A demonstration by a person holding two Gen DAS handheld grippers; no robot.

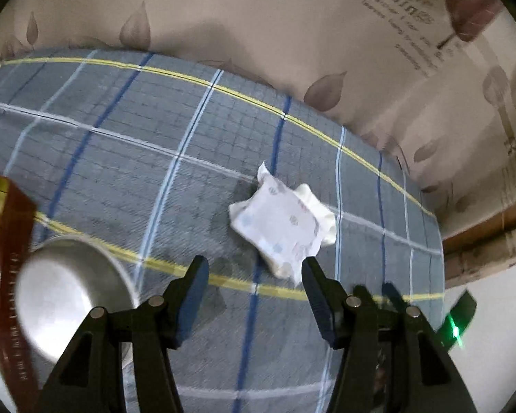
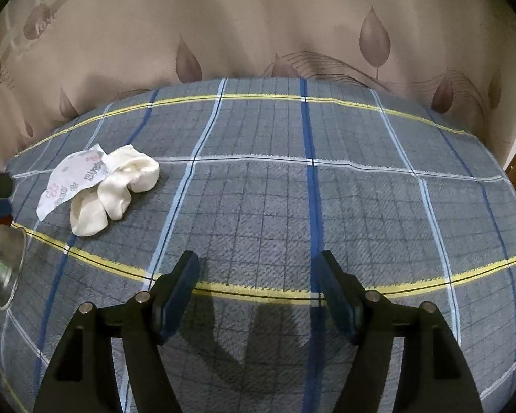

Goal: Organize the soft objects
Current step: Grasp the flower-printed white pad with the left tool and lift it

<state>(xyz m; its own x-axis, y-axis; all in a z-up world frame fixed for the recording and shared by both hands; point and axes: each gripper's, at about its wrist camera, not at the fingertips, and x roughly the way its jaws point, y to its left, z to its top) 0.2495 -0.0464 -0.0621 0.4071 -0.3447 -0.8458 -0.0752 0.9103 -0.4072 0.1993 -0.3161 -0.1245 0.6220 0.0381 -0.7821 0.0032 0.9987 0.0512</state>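
Observation:
A white printed soft packet [image 1: 278, 227] lies on the grey checked cloth, partly covering a pair of white socks [image 1: 318, 213]. My left gripper [image 1: 254, 268] hovers just short of the packet, open, with nothing between its jaws. In the right wrist view the same packet [image 2: 75, 175] and white socks [image 2: 120, 189] lie at the far left of the cloth. My right gripper [image 2: 258, 265] stands open over bare cloth in the middle, well to the right of them, holding nothing.
A steel bowl [image 1: 68, 296] sits at the left, also seen as the bowl [image 2: 3, 268] at the right view's left edge. A dark red box [image 1: 10, 275] stands beside it. A beige leaf-print curtain [image 2: 258, 34] hangs behind the checked cloth [image 2: 361, 206].

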